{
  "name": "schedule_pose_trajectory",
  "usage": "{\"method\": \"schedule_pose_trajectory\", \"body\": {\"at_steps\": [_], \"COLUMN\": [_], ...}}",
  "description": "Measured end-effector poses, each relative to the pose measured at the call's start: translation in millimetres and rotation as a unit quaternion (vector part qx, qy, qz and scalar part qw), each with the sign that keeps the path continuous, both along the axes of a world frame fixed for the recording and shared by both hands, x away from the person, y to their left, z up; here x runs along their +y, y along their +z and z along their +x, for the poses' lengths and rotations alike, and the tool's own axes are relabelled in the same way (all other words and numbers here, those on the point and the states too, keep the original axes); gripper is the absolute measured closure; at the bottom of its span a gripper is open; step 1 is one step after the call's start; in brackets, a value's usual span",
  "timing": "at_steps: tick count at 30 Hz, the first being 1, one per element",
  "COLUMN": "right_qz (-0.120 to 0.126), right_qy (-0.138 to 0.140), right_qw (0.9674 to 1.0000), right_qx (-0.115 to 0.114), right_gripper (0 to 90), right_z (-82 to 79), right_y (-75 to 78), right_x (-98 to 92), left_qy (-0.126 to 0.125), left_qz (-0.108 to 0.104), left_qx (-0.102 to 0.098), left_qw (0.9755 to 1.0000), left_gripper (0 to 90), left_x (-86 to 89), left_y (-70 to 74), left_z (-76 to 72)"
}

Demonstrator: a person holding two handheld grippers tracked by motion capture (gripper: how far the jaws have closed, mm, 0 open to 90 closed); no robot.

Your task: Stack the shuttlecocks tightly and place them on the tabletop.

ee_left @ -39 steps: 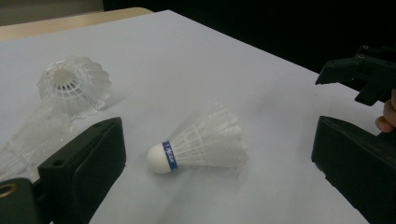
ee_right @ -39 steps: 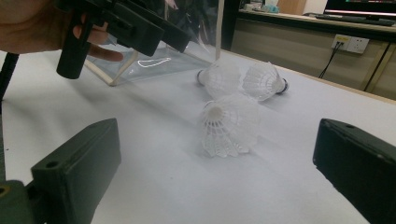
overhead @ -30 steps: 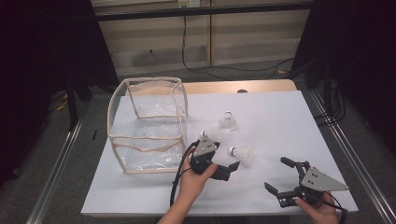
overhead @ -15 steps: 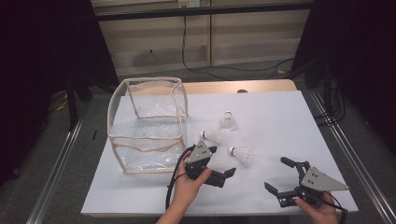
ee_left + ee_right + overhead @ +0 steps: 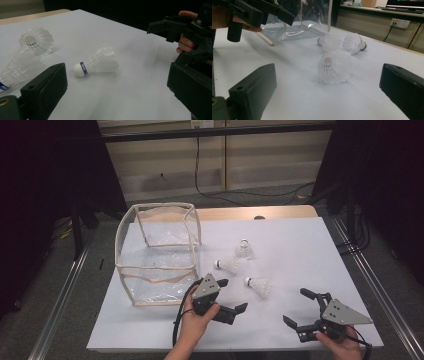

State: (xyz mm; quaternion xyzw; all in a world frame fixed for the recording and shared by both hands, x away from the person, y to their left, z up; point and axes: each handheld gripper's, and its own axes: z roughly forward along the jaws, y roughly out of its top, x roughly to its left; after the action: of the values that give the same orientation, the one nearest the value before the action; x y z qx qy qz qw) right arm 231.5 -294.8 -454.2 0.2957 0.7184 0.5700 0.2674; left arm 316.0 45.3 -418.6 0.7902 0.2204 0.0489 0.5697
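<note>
Right gripper [image 5: 301, 309] at the table's [image 5: 300, 245] near right corner, jaws wide, empty. Left gripper [image 5: 231, 296] near the front edge, mid-table, jaws wide, empty. Nearest shuttlecock [image 5: 259, 285] lies on its side just beyond, between both grippers. Two more shuttlecocks [image 5: 236, 257] mid-table, possibly touching. Clear bag [image 5: 159, 251] toward the far left.
</note>
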Motion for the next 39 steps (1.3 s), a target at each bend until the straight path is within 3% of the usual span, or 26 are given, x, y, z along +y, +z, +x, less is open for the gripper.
{"method": "schedule_pose_trajectory", "body": {"at_steps": [18,39], "right_qz": [-0.002,0.013], "right_qy": [-0.001,-0.009], "right_qw": [1.0,0.9999], "right_qx": [-0.001,0.003], "right_gripper": [0.4,0.5], "right_z": [0.3,1.0], "right_y": [0.1,1.0], "right_x": [-0.9,-1.9], "left_qy": [0.005,0.01], "left_qz": [-0.006,-0.024], "left_qx": [-0.013,-0.026], "left_qw": [0.9999,0.9993], "left_gripper": [2.9,2.8], "left_x": [23.8,49.4], "left_y": [-0.8,-2.2], "left_z": [-5.5,-7.5]}}
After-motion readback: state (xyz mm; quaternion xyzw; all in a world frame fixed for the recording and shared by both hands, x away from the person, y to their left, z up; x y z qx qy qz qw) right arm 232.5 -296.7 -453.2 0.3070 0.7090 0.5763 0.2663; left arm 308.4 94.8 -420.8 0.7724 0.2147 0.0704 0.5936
